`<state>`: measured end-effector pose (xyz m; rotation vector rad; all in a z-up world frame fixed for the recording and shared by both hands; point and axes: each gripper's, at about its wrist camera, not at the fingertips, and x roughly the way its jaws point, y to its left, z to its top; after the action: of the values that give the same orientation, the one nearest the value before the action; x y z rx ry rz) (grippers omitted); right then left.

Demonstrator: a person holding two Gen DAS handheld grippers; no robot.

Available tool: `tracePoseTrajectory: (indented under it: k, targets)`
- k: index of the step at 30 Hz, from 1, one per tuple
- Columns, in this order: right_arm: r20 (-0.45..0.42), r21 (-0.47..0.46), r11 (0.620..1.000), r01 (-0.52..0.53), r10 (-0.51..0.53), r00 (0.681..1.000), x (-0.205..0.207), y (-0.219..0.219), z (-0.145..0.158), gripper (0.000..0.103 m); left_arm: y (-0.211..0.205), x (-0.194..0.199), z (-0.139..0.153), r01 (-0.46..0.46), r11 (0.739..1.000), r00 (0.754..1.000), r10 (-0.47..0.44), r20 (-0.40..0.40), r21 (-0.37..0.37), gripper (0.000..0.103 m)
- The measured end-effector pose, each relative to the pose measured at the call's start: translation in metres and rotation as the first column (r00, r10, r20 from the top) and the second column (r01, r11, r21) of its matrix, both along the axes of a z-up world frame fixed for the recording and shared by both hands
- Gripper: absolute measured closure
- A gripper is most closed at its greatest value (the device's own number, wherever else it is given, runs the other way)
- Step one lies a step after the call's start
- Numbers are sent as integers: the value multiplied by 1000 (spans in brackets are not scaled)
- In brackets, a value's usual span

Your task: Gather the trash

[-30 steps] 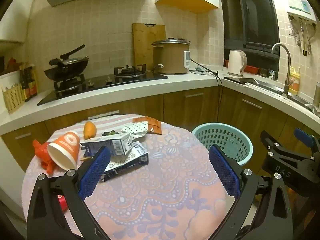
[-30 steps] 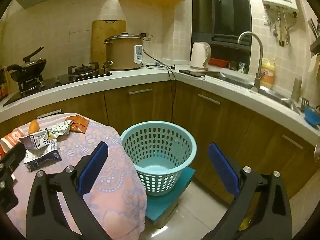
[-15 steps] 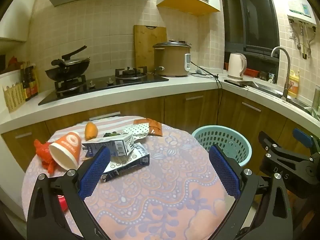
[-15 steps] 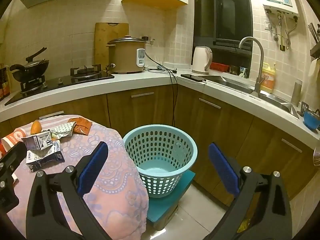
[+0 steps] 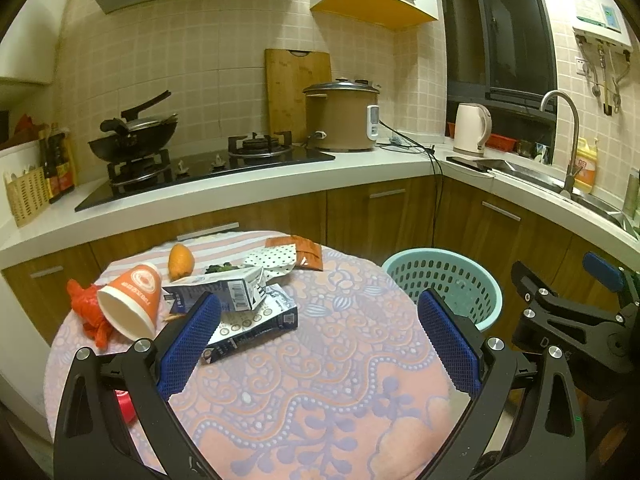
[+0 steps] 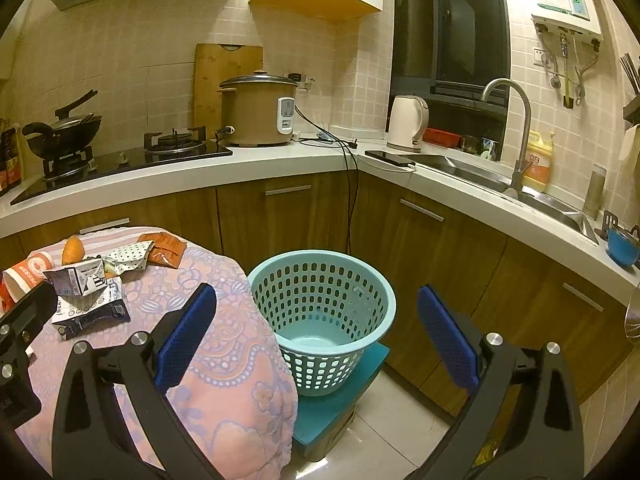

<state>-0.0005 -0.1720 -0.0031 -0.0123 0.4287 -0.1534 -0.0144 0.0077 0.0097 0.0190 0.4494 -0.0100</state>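
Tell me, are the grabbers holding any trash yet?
No. Both the left gripper and right gripper have open, empty jaws.

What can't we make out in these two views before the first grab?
- Red item, left wrist view: mostly behind the left gripper's frame; what it is, cannot tell.
- Greens, left view: too small, partly behind the carton.
- Cup, right wrist view: cut off at the edge by the left gripper's body.
- Basket floor: front wall hides the near part.
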Motion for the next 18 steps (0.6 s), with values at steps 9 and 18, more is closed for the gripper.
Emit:
tracePoseTrajectory:
  k: [9, 18]
  targets:
    - [3, -9, 1000, -2, 2, 1000, -2, 5, -2, 8, 1, -1, 0, -1, 1000, 1000, 1, 1, -2, 8]
    - [2, -11, 1000, -1, 1, 1000, -3, 4, -3, 8, 2, -2, -3, -1, 1000, 1000, 0, -5, -16, 8]
